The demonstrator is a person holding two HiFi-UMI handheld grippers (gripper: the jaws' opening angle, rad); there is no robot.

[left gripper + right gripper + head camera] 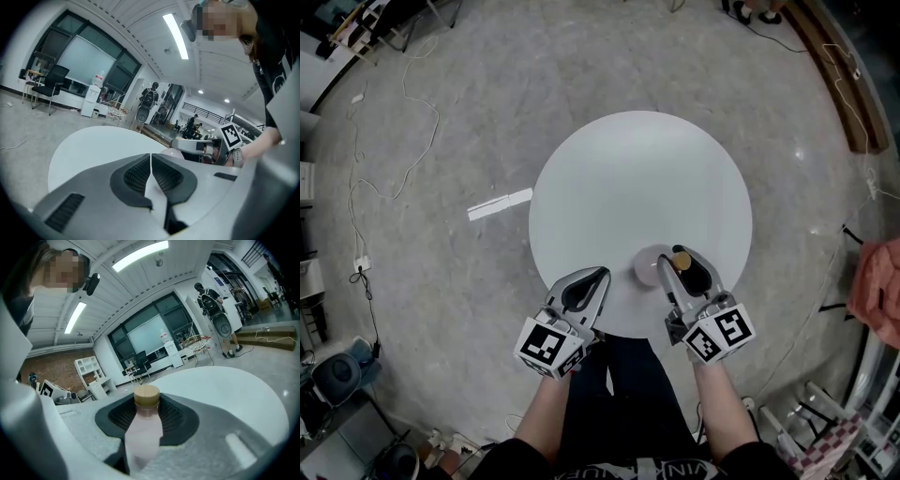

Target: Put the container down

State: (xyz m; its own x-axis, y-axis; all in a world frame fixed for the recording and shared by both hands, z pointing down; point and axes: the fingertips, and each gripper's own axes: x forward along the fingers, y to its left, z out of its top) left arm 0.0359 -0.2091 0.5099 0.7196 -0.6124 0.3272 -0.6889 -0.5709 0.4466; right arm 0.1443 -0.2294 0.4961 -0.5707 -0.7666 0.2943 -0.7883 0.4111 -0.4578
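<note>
A pale pink container [649,267] with a tan wooden lid [681,259] is near the front right edge of the round white table [637,178]. My right gripper [673,259] is shut on it. In the right gripper view the container [143,427] stands upright between the dark pads, lid [146,395] at the top, over the table [225,390]. My left gripper [600,275] hovers at the table's front edge, left of the container. Its jaws [151,155] are shut with nothing between them. The left gripper view also shows the right gripper [197,146] and the container [171,152].
Grey floor surrounds the table, with white cables [412,94] at the left and a white strip [500,204] beside the table. A wooden beam [839,75] lies at the top right and a pink cloth [879,291] at the right. Chairs and people stand far off.
</note>
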